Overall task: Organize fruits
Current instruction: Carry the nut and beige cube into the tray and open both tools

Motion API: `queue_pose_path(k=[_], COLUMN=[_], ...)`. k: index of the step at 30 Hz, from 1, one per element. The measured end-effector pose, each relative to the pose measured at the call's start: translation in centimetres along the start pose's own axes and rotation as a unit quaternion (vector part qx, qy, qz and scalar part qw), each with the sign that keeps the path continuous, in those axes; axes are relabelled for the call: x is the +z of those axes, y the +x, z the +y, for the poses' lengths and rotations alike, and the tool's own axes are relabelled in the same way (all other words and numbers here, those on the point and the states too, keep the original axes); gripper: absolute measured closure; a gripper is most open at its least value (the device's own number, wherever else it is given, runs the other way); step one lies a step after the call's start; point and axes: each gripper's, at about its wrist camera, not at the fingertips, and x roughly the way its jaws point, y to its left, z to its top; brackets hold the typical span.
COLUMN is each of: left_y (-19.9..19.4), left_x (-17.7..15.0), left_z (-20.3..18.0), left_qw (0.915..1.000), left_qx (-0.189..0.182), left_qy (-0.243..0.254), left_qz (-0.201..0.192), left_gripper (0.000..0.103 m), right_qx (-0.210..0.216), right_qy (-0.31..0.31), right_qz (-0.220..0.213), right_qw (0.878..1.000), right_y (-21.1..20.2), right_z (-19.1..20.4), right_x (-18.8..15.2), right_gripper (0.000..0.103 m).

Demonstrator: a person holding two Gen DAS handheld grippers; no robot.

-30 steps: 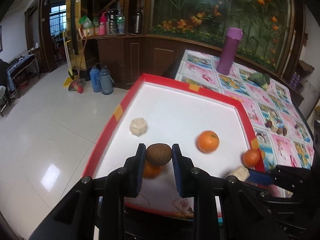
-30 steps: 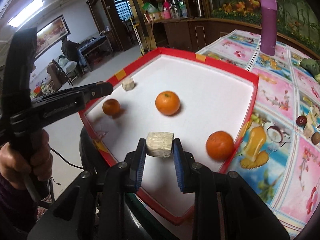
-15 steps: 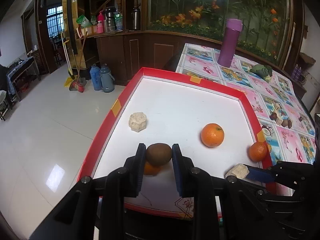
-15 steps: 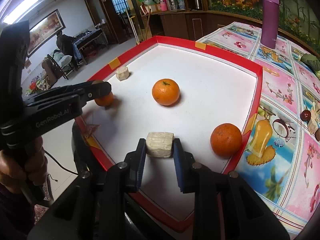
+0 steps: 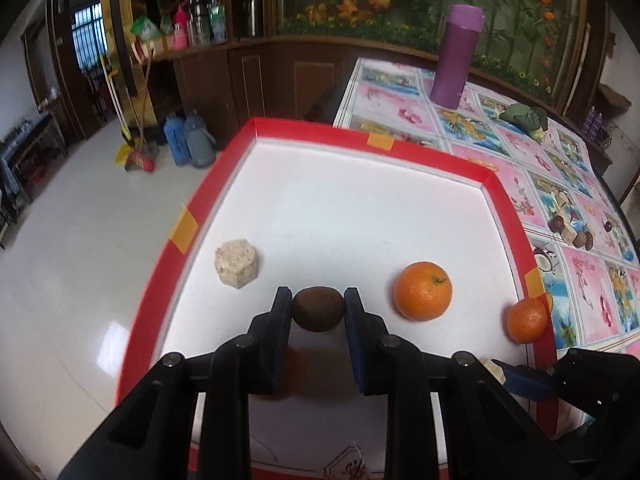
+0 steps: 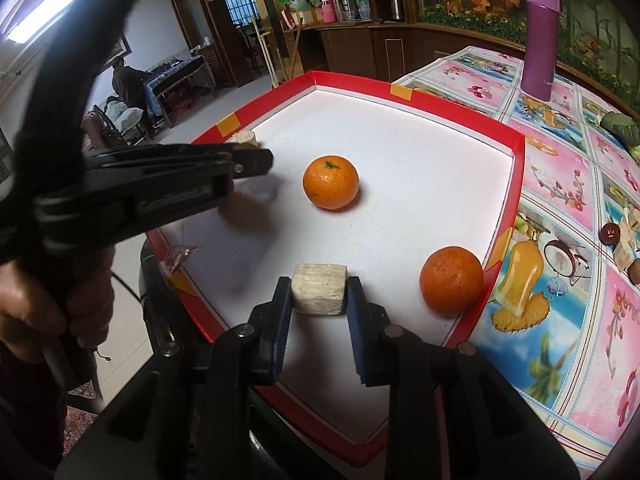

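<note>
A red-rimmed white tray lies at the table's left end. My left gripper is shut on a brown kiwi, held low over the tray's near part. On the tray floor lie a beige hexagonal block, one orange and a second orange against the right rim. My right gripper is shut on another beige block above the tray's near edge. The left gripper crosses the right wrist view from the left. Both oranges show there too.
A purple flask stands at the far end of the floral tablecloth. A green vegetable and several nuts lie on the cloth. Left of the tray the table ends above a tiled floor. A person sits far back.
My left gripper has moved forward and a little down over the tray with the kiwi. A small orange seen beneath it earlier is now hidden. The right gripper has hardly moved.
</note>
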Motion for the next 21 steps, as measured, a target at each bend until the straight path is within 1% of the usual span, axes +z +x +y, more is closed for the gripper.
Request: queue_pose_path(k=[2,4,7,8,10,11,12,14,15,17,18,19,21], left_y=[0.1,-0.1,-0.2,-0.2,-0.5,-0.7,-0.9,-1.8,-2.3,-3.1,-3.6,-4.1,-4.9], left_x=[-0.1,-0.2,-0.2,-0.2,-0.1,0.0,0.0,0.2,0.2,0.5,0.7,0.8,1.1], left_z=[0.1,0.3,0.3,0.3,0.4,0.4,0.5,0.5,0.5,0.2,0.0,-0.4,-1.1], left_qw=[1.0,1.0,0.9999,0.9999,0.9998,0.9997,0.9996,0.9993,0.9992,0.9987,0.9984,0.9981,0.9978], left_qx=[0.008,0.004,0.011,0.012,0.018,0.023,0.027,0.028,0.027,0.031,0.031,0.029,0.024], left_qy=[0.0,-0.004,-0.002,-0.004,-0.01,-0.012,-0.013,-0.017,-0.019,-0.02,-0.019,-0.016,-0.009], left_qz=[0.0,0.002,0.004,0.004,0.004,0.001,-0.003,-0.016,-0.023,-0.035,-0.043,-0.051,-0.062], left_gripper=[0.077,0.077,0.076,0.073,0.056,0.052,0.05,0.05,0.049,0.048,0.046,0.045,0.044], right_qx=[0.0,0.001,0.001,0.002,0.006,0.011,0.016,0.024,0.026,0.024,0.019,0.011,0.0], right_qy=[0.0,-0.002,-0.002,-0.001,0.006,0.011,0.012,0.015,0.016,0.022,0.028,0.033,0.042], right_qz=[0.001,0.002,0.006,0.009,0.016,0.016,0.01,-0.015,-0.024,-0.049,-0.065,-0.079,-0.091], right_qw=[1.0,1.0,1.0,1.0,1.0,1.0,1.0,0.999,0.999,0.998,0.997,0.996,0.995], right_y=[0.0,0.0,0.1,0.1,0.1,-0.1,-0.4,-1.7,-2.2,-3.6,-4.4,-5.1,-6.0], right_z=[0.0,-0.1,0.0,-0.1,-0.4,-0.6,-0.7,-1.1,-1.3,-1.9,-2.4,-3.0,-4.0], right_x=[0.0,0.0,0.1,0.2,0.4,0.6,0.6,0.8,0.8,0.9,0.9,0.9,0.8], right_gripper=[0.074,0.074,0.073,0.073,0.072,0.072,0.072,0.072,0.07,0.06,0.053,0.05,0.049])
